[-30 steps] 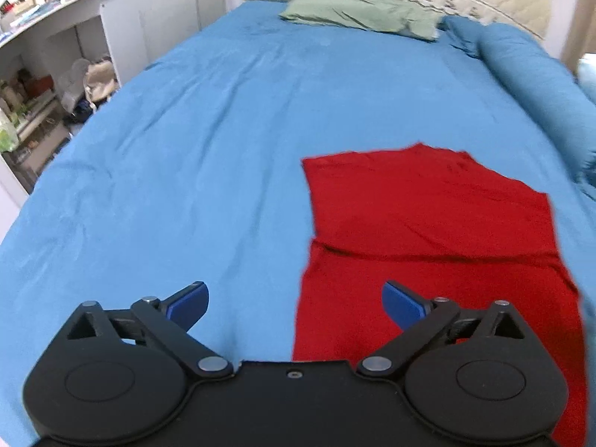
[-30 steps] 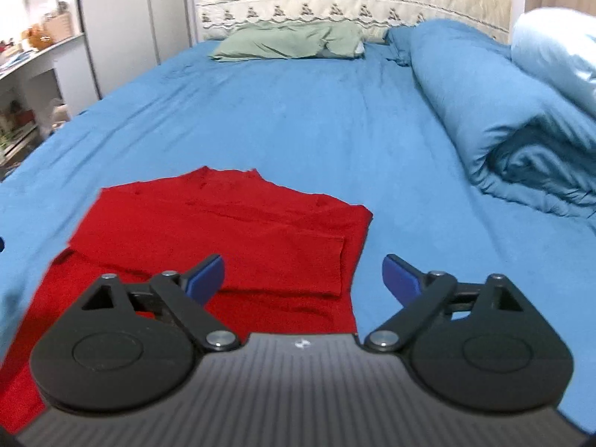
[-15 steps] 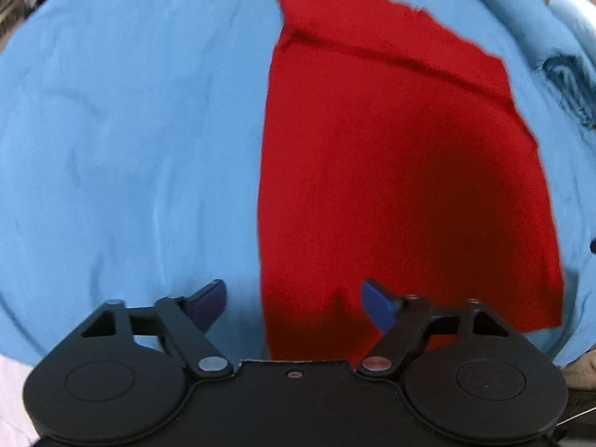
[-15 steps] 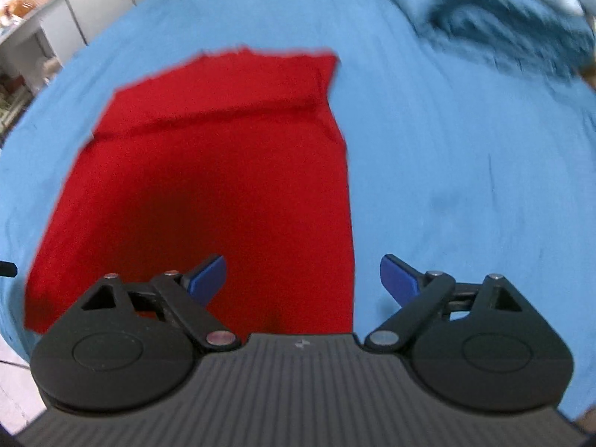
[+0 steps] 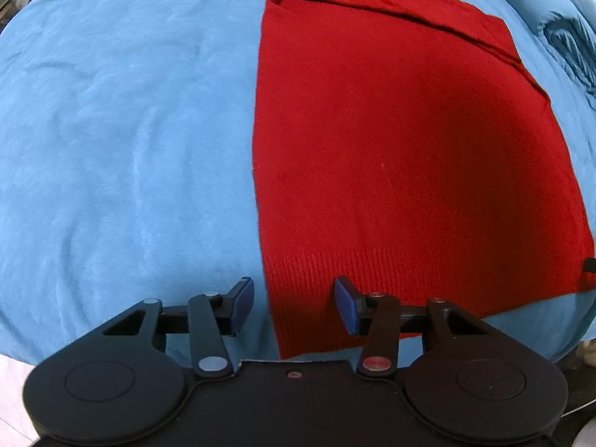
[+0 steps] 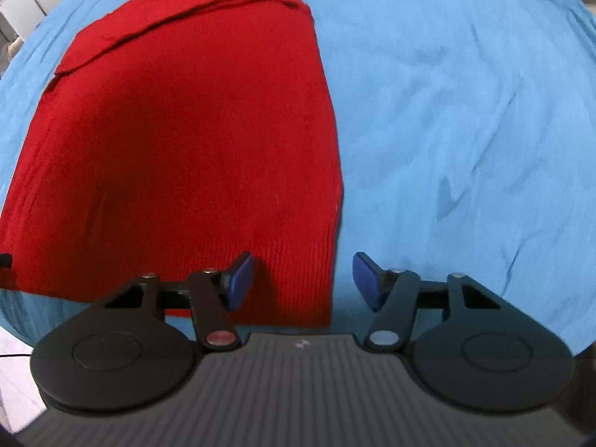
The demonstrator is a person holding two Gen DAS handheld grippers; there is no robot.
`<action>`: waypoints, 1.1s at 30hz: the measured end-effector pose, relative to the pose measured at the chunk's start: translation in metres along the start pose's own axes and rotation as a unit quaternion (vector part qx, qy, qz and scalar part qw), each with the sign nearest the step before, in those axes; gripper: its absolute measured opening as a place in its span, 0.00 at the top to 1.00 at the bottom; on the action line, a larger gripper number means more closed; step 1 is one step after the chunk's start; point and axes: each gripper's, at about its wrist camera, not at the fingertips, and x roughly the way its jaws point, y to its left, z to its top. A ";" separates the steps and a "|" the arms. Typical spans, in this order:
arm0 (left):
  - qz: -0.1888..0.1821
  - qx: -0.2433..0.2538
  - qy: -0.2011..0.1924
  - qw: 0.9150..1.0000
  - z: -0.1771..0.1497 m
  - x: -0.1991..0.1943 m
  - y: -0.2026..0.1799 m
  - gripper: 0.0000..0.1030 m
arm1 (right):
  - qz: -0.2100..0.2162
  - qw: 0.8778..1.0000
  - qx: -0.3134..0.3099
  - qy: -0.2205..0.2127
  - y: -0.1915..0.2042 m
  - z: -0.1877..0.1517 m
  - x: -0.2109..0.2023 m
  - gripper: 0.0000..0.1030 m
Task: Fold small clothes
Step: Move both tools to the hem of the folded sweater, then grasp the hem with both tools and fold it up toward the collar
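Blue bedsheet [image 5: 123,141] fills most of both views, w/ the red knit sweater [image 5: 402,156] lying flat on it, sleeves folded across the far end. My left tool [image 5: 294,303] straddles the sweater's near-left hem corner, jaws abt half open and just been closing, pads not pressing the ribbed hem between them. My right tool [image 6: 302,282] straddles the near-right corner, also partway open, just been closing, nothing gripped. Rolled blue duvet [image 5: 566,33] sits far right.

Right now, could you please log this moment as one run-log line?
red sweater: flat on blue bedsheet | left gripper: closing, straddles hem corner | right gripper: closing, straddles opposite corner
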 end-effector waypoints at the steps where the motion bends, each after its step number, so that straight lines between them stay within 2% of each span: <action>1: 0.002 0.000 0.000 1.000 -0.005 -0.001 -0.003 0.49 | -0.002 1.000 0.005 0.010 -0.001 -0.003 0.002 0.31; 4: 0.006 0.003 0.002 1.000 -0.006 0.000 -0.006 0.50 | 0.001 0.999 0.027 0.022 -0.005 -0.010 0.006 0.38; 6: 0.003 0.002 0.006 1.000 -0.007 -0.001 -0.006 0.55 | 0.007 0.999 0.038 0.024 -0.007 -0.011 0.005 0.49; 7: 0.001 0.003 0.009 1.000 -0.006 -0.002 -0.006 0.64 | 0.012 0.999 0.038 0.028 -0.007 -0.010 0.005 0.60; 8: -0.001 0.006 0.012 1.000 -0.005 -0.004 -0.006 0.77 | 0.017 0.999 0.035 0.031 -0.007 -0.008 0.004 0.72; 9: -0.003 0.008 0.015 1.000 -0.004 -0.006 -0.007 0.84 | 0.023 0.999 0.031 0.035 -0.007 -0.006 0.004 0.76; 10: -0.002 0.012 0.018 1.000 -0.004 -0.006 -0.010 0.92 | 0.023 0.999 0.024 0.038 -0.005 -0.004 0.002 0.77; 11: -0.001 0.015 0.020 1.000 -0.004 -0.005 -0.012 0.93 | 0.023 0.999 0.019 0.039 -0.003 -0.004 0.001 0.78; 15: -0.009 -0.003 0.031 0.999 0.004 -0.021 -0.008 0.95 | 0.045 0.997 0.038 0.043 -0.010 0.002 -0.015 0.79; 19: -0.027 -0.025 0.023 0.999 0.021 -0.057 -0.004 0.95 | 0.083 0.994 0.057 0.036 -0.011 0.025 -0.046 0.79; 23: -0.036 -0.053 -0.002 0.998 0.058 -0.099 -0.002 0.95 | 0.126 0.988 0.087 0.009 -0.011 0.073 -0.088 0.80; 27: -0.055 -0.081 -0.070 0.993 0.126 -0.133 0.004 0.95 | 0.163 0.980 0.106 -0.040 -0.009 0.145 -0.112 0.80; 30: -0.065 -0.081 -0.120 0.987 0.190 -0.133 0.006 0.95 | 0.193 0.972 0.113 -0.077 -0.005 0.213 -0.107 0.80; 33: -0.069 -0.082 -0.174 0.979 0.257 -0.111 0.004 0.95 | 0.198 0.969 0.107 -0.102 0.000 0.286 -0.076 0.80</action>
